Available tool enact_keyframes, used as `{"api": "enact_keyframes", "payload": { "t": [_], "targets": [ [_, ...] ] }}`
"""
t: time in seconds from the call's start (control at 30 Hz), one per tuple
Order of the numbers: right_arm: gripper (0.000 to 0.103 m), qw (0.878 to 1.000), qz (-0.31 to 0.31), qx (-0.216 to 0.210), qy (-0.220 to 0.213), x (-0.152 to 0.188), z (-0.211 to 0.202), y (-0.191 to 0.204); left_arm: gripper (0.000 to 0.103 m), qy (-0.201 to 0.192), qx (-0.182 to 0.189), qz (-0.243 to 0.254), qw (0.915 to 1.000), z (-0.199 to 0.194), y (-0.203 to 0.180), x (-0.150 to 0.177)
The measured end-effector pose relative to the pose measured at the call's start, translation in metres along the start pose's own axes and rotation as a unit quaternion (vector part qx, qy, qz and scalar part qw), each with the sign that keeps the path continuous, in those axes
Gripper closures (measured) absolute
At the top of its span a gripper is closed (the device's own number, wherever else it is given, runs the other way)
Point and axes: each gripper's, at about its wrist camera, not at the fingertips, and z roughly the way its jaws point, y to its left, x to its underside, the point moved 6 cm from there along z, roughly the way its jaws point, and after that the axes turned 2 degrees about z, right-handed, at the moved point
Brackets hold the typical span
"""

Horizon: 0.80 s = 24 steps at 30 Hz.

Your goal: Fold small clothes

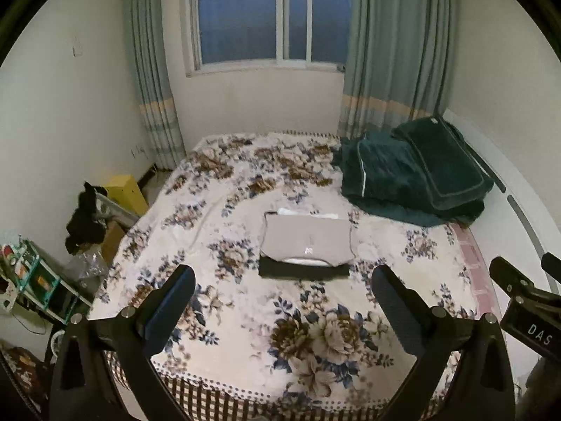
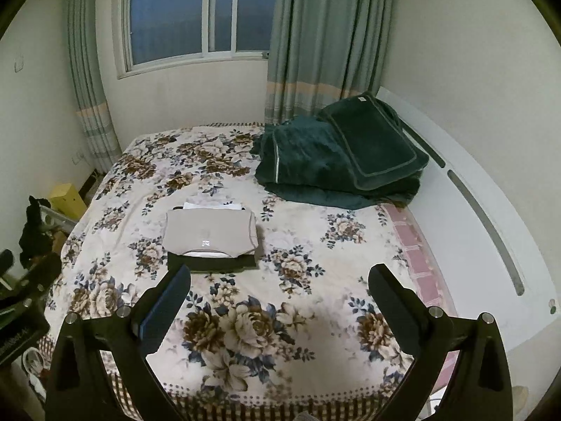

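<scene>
A folded beige garment [image 1: 306, 236] lies on top of a folded black one [image 1: 301, 271] and a white one [image 1: 308, 212] in a small stack in the middle of the floral bedspread [image 1: 245, 315]. The stack also shows in the right wrist view [image 2: 210, 233]. My left gripper [image 1: 284, 280] is open and empty, held above the bed's near part, short of the stack. My right gripper [image 2: 280, 277] is open and empty, near the stack's front right. Part of the right gripper shows at the left wrist view's right edge [image 1: 526, 301].
A dark green folded quilt and pillow [image 2: 343, 154] lie at the bed's far right by the white headboard [image 2: 484, 217]. A yellow box [image 1: 128, 189], black clothing [image 1: 86, 221] and a cluttered shelf [image 1: 31, 280] stand left of the bed. Window and curtains are behind.
</scene>
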Motion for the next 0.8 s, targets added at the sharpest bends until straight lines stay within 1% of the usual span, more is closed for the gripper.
{"api": "enact_keyframes", "payload": {
  "t": [0.2,0.57,0.8],
  "targets": [
    [0.0,1.0,-0.012,-0.01,-0.006,-0.005,-0.012,-0.003,0.0,-0.006,0.001,-0.001,1.0,-0.012,-0.004,0.001],
    [0.0,1.0,-0.024,-0.019,-0.008,-0.008,-0.013,-0.003,0.0,-0.009,-0.005,-0.001,0.9999,-0.027,-0.002,0.004],
    [0.0,0.999,-0.03,-0.019,-0.008,-0.016,-0.01,-0.004,0.0,-0.012,-0.007,-0.001,0.9999,-0.028,-0.003,0.002]
  ]
}}
